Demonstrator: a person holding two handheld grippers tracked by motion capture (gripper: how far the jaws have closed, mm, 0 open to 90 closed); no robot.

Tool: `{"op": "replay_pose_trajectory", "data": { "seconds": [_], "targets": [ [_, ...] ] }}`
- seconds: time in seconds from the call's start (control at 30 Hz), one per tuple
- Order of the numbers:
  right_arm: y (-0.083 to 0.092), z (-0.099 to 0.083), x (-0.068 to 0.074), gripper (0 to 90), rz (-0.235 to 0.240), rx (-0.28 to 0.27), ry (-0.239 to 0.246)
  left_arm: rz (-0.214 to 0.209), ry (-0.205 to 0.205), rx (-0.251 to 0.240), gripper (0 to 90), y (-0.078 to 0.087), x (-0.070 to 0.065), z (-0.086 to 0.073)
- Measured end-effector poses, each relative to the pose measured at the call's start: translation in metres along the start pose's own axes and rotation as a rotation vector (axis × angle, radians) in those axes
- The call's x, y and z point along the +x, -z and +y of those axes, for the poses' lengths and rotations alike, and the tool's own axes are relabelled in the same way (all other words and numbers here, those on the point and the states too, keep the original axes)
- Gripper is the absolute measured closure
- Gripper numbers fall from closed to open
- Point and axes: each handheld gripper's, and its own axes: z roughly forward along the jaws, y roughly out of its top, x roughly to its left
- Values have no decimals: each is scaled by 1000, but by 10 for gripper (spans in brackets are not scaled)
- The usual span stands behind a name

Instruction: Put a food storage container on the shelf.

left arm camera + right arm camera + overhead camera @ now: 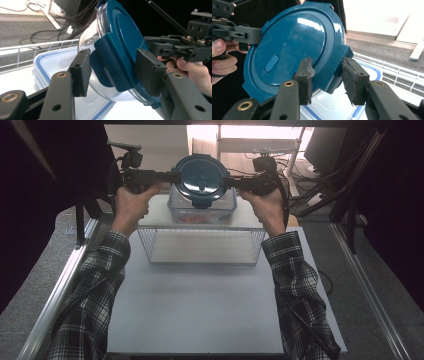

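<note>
While the round container (201, 179) is tilted with its blue lid facing the person, it hangs between the left gripper (167, 176) and right gripper (231, 182), both grasping its side latches, above the rectangular box (202, 212).

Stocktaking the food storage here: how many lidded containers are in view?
2. A round glass container with a dark blue lid is held up between both grippers; a rectangular clear container with a blue-rimmed lid sits on the wire rack below it.
</note>
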Motion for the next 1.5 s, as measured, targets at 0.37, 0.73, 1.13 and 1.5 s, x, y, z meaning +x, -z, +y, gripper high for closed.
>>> {"op": "replay_pose_trajectory", "data": {
  "seconds": [0.37, 0.73, 1.13, 1.5],
  "targets": [
    [-1, 2, 8, 651, -41, -37, -12, 198, -135, -23, 545, -6, -11, 0],
    [2, -2, 8, 635, -59, -67, -4, 241, -187, -69, 616, -5, -21, -3],
    [10, -23, 17, 230, -23, -31, 133, 158, -293, -57, 194, 8, -32, -28],
    [13, -59, 19, 48, -35, 0, 195, 199, -412, 61, 37, 3, -35, -72]
  ]
}}
